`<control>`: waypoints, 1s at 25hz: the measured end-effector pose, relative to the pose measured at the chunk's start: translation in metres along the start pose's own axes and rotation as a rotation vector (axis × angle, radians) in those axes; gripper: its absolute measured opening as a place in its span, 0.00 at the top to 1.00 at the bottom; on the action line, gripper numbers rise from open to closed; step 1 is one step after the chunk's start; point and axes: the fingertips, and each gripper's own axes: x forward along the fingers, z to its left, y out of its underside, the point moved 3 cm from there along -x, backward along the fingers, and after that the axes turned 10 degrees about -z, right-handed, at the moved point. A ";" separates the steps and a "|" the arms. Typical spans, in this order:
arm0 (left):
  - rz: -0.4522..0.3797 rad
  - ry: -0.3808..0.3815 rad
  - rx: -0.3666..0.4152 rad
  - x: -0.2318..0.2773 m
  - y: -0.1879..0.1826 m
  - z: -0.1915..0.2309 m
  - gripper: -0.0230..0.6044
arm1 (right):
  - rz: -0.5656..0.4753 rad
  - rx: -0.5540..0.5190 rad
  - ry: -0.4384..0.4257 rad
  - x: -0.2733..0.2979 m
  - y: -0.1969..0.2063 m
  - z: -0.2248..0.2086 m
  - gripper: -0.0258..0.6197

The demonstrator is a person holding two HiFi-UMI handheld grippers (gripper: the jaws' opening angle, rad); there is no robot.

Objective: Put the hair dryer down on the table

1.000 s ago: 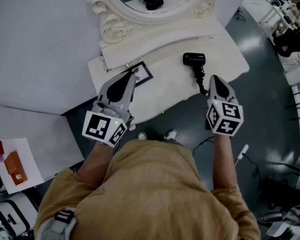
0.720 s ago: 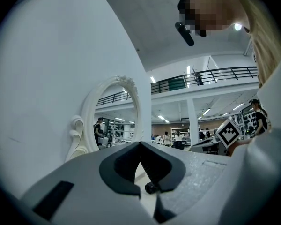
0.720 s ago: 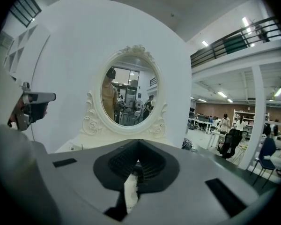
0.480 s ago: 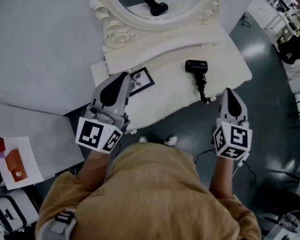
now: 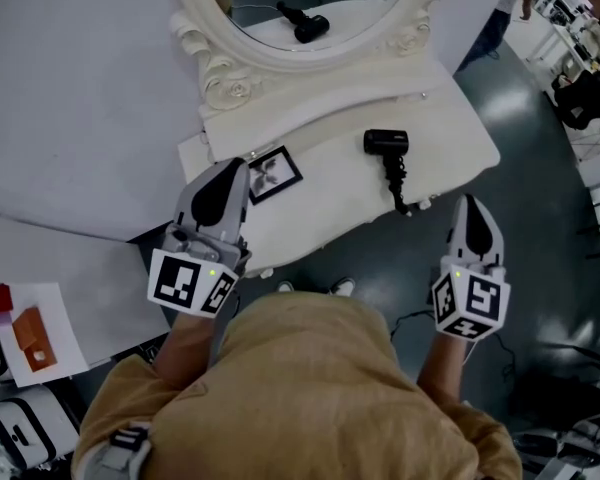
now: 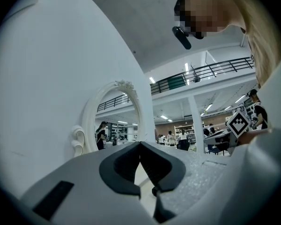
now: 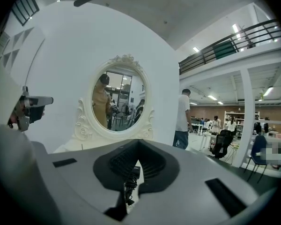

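Note:
The black hair dryer (image 5: 387, 143) lies on the white dressing table (image 5: 450, 133), its coiled cord (image 5: 396, 180) trailing toward the front edge. In the right gripper view the hair dryer (image 7: 131, 175) shows through the slit between the jaws. My right gripper (image 5: 472, 208) is shut and empty, hanging off the table's front right edge over the floor, clear of the dryer. My left gripper (image 5: 232, 170) is shut and empty too, above the table's left front part beside a small framed picture (image 5: 273, 173). Its tips (image 6: 140, 146) meet in the left gripper view.
An oval mirror in an ornate white frame (image 5: 230, 73) stands at the back of the table, reflecting the dryer. A white wall panel (image 5: 70, 88) is at the left. Boxes and a white sheet (image 5: 25, 333) lie on the floor at lower left. The mirror (image 7: 114, 102) faces me.
My right gripper has drawn back from the table edge, down and right in the head view, away from the dryer. The left gripper shifted slightly left. The hair dryer stays put.

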 end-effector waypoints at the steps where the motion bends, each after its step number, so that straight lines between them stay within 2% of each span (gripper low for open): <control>1: 0.003 -0.003 0.000 -0.001 0.001 0.000 0.96 | 0.002 0.001 0.006 -0.002 0.001 -0.002 0.96; 8: 0.022 -0.009 -0.007 -0.003 0.004 0.003 0.96 | 0.014 -0.006 0.020 -0.004 0.002 -0.008 0.96; 25: 0.022 0.001 -0.018 -0.016 0.001 0.021 0.96 | 0.007 -0.002 -0.003 -0.006 -0.007 0.026 0.96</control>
